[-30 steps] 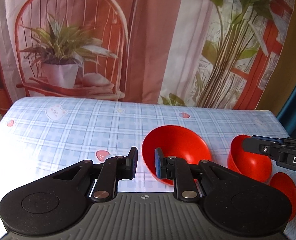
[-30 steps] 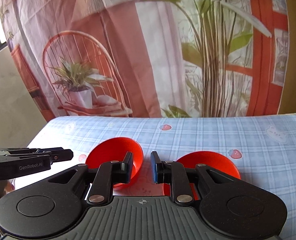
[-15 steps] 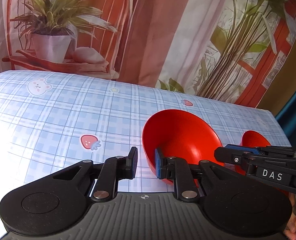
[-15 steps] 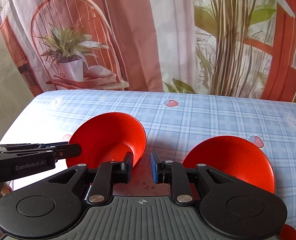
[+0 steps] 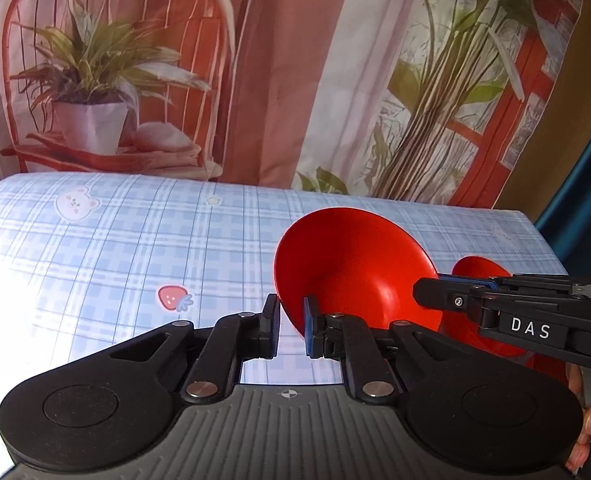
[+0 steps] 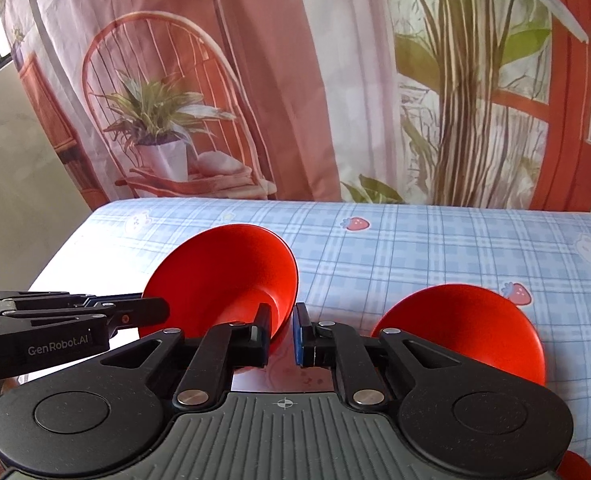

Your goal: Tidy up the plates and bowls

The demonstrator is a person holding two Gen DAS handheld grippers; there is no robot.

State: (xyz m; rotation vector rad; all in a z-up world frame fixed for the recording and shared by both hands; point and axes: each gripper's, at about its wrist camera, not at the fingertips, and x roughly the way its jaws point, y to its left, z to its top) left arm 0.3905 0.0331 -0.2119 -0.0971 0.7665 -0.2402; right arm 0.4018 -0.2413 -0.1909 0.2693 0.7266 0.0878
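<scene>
Both grippers appear clamped on opposite sides of the same red bowl, which is tipped up off the blue plaid tablecloth. The left gripper pinches the rim at the bowl's left edge, one finger outside and the blue-padded one inside. The right gripper bites the rim on the bowl's right side in the same way, its jaws narrowed onto the wall. In each wrist view the bowl's mouth faces the camera and slightly upward, its base pointing away and down toward the cloth. Being round, it has no long axis; its axis of symmetry lies tilted, closer to level than upright. A second red bowl rests on the cloth just to the right. The likely step is carrying the held bowl over to nest in that one. To do it well, both hands should travel together without twisting the rim, level the bowl so its mouth faces up, centre it over the resting bowl, then lower before either grip lets go.
</scene>
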